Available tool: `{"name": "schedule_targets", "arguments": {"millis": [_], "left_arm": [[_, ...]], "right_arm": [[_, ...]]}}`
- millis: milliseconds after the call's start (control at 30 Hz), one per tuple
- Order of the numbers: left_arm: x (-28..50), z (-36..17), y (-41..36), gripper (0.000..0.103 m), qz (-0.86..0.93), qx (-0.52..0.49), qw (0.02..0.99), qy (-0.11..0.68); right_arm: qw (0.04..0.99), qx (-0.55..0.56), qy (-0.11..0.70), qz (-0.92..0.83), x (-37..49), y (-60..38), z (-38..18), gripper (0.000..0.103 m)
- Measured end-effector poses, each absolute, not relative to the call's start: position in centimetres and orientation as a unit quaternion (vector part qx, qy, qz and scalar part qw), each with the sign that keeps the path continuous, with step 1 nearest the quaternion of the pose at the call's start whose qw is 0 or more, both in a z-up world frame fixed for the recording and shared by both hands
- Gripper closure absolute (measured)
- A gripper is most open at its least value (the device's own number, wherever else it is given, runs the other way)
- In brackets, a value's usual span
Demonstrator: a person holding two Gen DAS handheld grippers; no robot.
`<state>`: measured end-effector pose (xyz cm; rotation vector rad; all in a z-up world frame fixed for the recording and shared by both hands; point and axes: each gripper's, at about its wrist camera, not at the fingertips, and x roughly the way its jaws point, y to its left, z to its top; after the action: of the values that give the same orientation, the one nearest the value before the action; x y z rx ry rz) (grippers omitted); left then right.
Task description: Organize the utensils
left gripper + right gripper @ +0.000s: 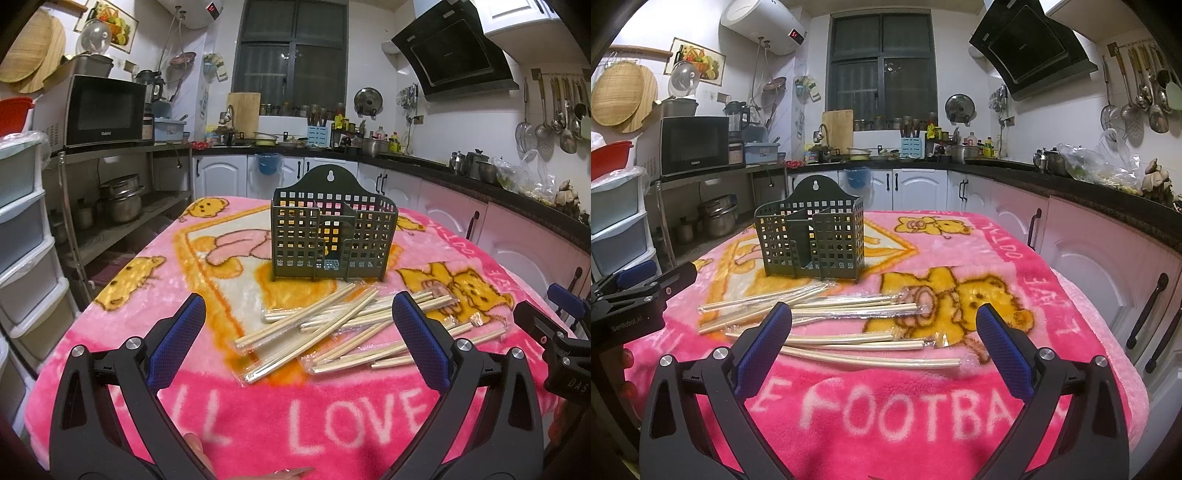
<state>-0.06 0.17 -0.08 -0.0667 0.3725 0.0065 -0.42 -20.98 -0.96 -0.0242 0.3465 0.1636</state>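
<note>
Left wrist view is showing the left gripper (299, 325) with fingers (181, 339) standing wide, holding nothing, above wrapped chopsticks (332, 325) lying scattered on the pink blanket (147, 295) over the tabletop. Just behind them the green holder (332, 236) is standing upright. Right gripper (884, 336) is hovering wide too, empty.

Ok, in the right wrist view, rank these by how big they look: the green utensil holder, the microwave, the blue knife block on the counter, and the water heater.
Largest to smallest as they appear:
1. green utensil holder, though it is nearest the camera
2. water heater and microwave, too alike in apparent size to rank
3. blue knife block, clearly smallest and farthest back
</note>
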Motion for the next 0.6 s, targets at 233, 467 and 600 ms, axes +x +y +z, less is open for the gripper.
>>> {"name": "schedule_targets", "arguments": {"millis": [233, 467, 600], "left_arm": [[-0.05, -0.11, 0.30, 0.010, 0.003, -0.031, 0.983, 0.183], [0.02, 0.73, 0.11, 0.010, 0.003, -0.025, 0.983, 0.180], [0.03, 0.75, 0.15, 0.010, 0.002, -0.025, 0.983, 0.180]], "right_arm": [[0.982, -0.012, 0.171, 0.081, -0.42, -21.01, -0.98, 0.006], [0.982, -0.012, 0.171, 0.082, -0.50, -21.03, -0.86, 0.006], [0.982, -0.012, 0.171, 0.082, -0.46, -21.04, -0.96, 0.006]]}}
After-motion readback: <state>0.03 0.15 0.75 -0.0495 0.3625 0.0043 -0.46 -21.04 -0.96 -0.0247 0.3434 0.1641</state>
